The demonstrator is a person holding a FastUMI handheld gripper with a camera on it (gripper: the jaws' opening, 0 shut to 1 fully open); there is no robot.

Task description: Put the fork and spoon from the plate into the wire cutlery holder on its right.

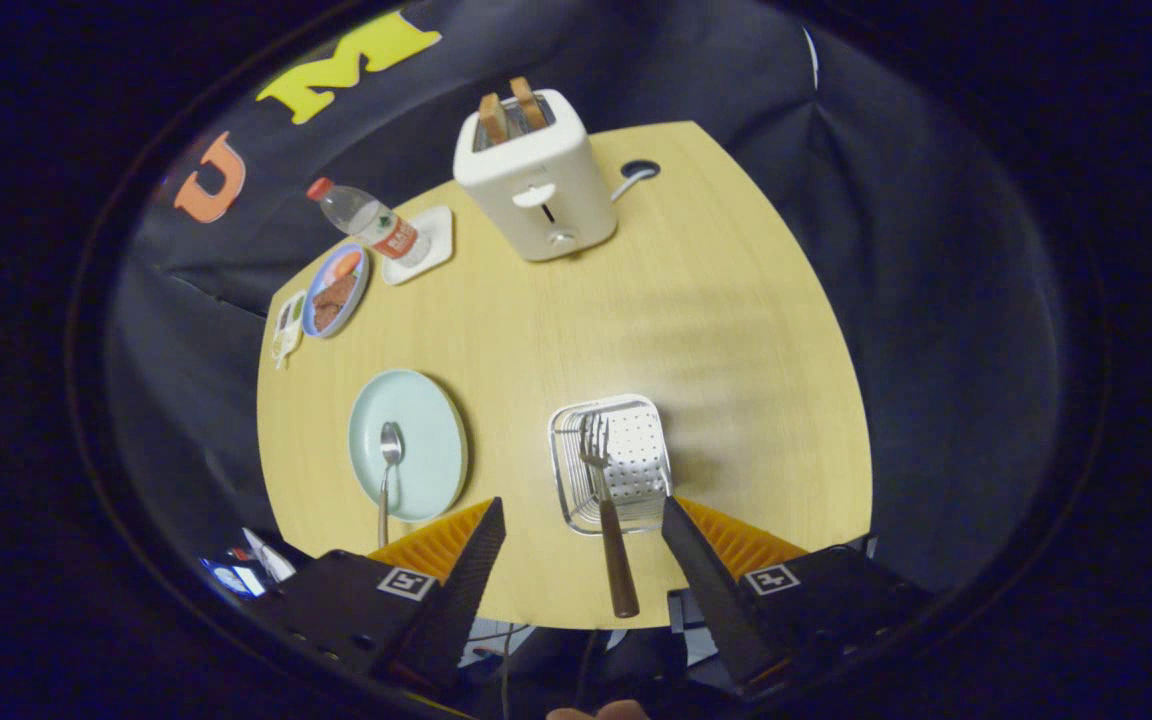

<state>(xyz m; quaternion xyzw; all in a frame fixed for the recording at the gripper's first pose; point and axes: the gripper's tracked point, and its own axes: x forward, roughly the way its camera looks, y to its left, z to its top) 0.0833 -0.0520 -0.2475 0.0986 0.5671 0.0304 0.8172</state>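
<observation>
**Fork in the basket, spoon on the plate**

The pale wooden counter (696, 330) stands against black cloth. The hand-held gripper (584, 530) hangs spread wide, pinching nothing. At 12 o'clock just ahead of it, the brown-handled metal fork (608, 505) lies tines-down in the square wire cutlery holder (564, 470), handle jutting toward the near edge. At 10 o'clock, the metal spoon (388, 470) rests on the pale green round plate (426, 430). A white toaster (534, 180) stands far back; open wood lies between.

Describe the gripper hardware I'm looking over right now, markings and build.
The gripper has two tapering, wedge-shaped fingers standing apart, ridged pads on their outer faces. Each sits on a dark blocky mount carrying a square black-and-white marker tag. Thin cables trail beneath, near the table edge.
</observation>
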